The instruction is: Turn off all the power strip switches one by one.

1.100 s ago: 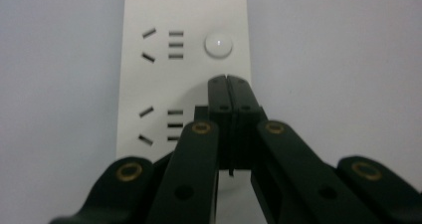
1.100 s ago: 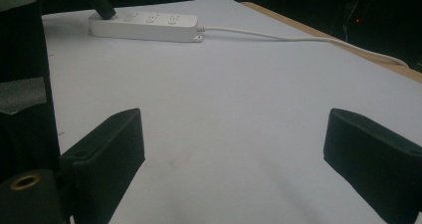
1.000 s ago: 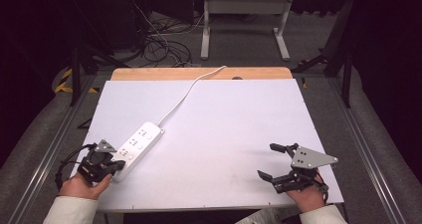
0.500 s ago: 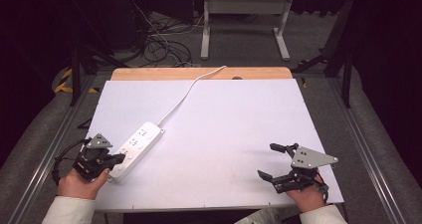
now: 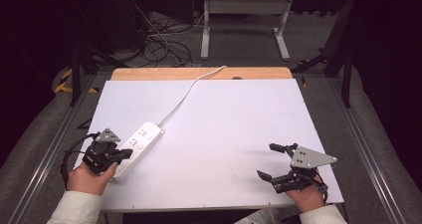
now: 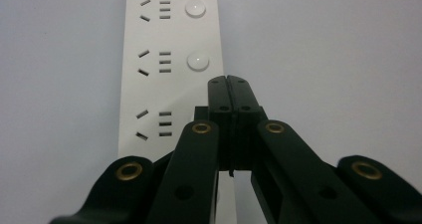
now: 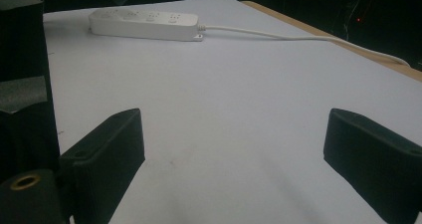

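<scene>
So far little is settled: my left gripper (image 6: 230, 79) is clenched on nothing, jaws pressed together, its tip poised over the near end of the white power strip (image 5: 138, 146), close beside the middle round button (image 6: 197, 61). I cannot tell if it touches. The strip lies flat at the tabletop's (image 5: 239, 114) left side, cord (image 5: 191, 90) running off the far edge, no plug in any socket. My right gripper (image 5: 279, 161) waits released, well apart. I judge the button press itself remains.

No readable text or labels anywhere (power strip (image 6: 169, 69) face unmarked, plain white).
</scene>
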A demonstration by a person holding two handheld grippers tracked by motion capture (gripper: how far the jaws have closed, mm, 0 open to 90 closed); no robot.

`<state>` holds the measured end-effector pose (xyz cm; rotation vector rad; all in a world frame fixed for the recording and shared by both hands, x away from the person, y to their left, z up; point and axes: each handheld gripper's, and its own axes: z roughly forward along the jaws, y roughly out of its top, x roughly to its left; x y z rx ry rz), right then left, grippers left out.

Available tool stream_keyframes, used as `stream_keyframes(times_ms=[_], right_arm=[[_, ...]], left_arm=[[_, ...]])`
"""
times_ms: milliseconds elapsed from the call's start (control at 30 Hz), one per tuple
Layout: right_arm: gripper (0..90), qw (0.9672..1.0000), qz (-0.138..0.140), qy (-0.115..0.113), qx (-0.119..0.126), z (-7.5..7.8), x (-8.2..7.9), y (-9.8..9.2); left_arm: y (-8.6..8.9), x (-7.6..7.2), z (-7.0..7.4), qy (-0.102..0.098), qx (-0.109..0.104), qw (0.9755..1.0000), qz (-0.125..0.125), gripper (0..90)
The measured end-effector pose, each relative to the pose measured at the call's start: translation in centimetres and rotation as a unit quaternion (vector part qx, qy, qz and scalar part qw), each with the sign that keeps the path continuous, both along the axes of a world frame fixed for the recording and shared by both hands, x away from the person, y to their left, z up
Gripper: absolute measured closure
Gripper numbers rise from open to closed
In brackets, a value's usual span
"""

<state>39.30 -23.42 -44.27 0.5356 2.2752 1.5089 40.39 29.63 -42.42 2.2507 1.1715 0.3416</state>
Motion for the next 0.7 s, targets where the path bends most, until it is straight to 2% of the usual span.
stream_keyframes(times_ms=[33,167,233,700], right_arm=[[9.5,1.0,0.0,0.0,0.0,0.0,0.0,0.0],[9.5,1.0,0.002,0.0,-0.001,-0.1,0.1,0.0],[9.5,1.0,0.002,0.0,-0.001,-0.1,0.1,0.0],[9.6,1.0,0.002,0.0,0.0,0.0,0.0,0.0]], left_arm=[[0.0,0.1,0.0,-0.001,0.005,1.0,-0.001,90.0],[-0.2,0.6,-0.3,0.0,-0.002,1.0,0.004,90.0],[-0.4,0.9,-0.5,0.003,0.006,1.0,0.002,90.0],[-0.1,1.1,-0.8,0.011,0.009,0.9999,0.006,90.0]])
